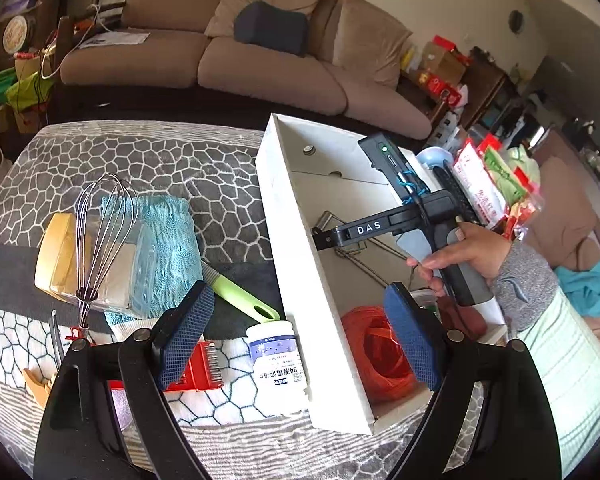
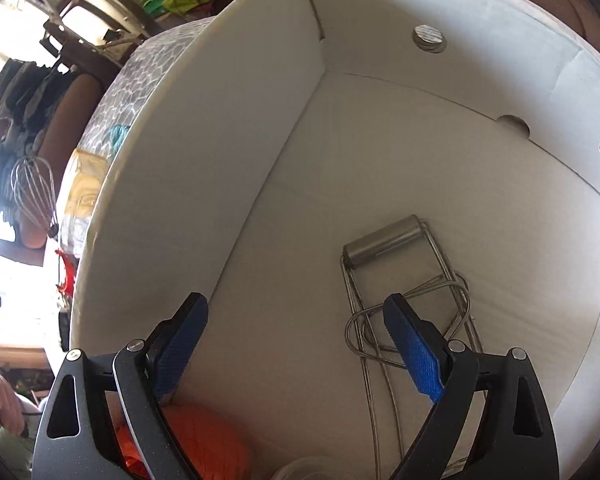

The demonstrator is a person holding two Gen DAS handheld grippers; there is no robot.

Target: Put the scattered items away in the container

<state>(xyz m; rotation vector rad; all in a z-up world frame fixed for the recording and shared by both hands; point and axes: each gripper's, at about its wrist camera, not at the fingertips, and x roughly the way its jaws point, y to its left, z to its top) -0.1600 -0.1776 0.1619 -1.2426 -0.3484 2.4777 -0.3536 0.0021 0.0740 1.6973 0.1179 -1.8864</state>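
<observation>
Right wrist view: my right gripper is inside the white box, jaws wide and empty, with the wire tongs just ahead and orange twine below. So a few things are in already. Left of the box, near my wide, empty left gripper, wait the white bottle, red comb, green-handled tool and whisk.

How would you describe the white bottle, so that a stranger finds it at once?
Find the white box on the patterned cloth. Against its near outer wall stands a white bottle with a blue printed label. The red comb and green-handled tool beside it are flat and coloured.
</observation>
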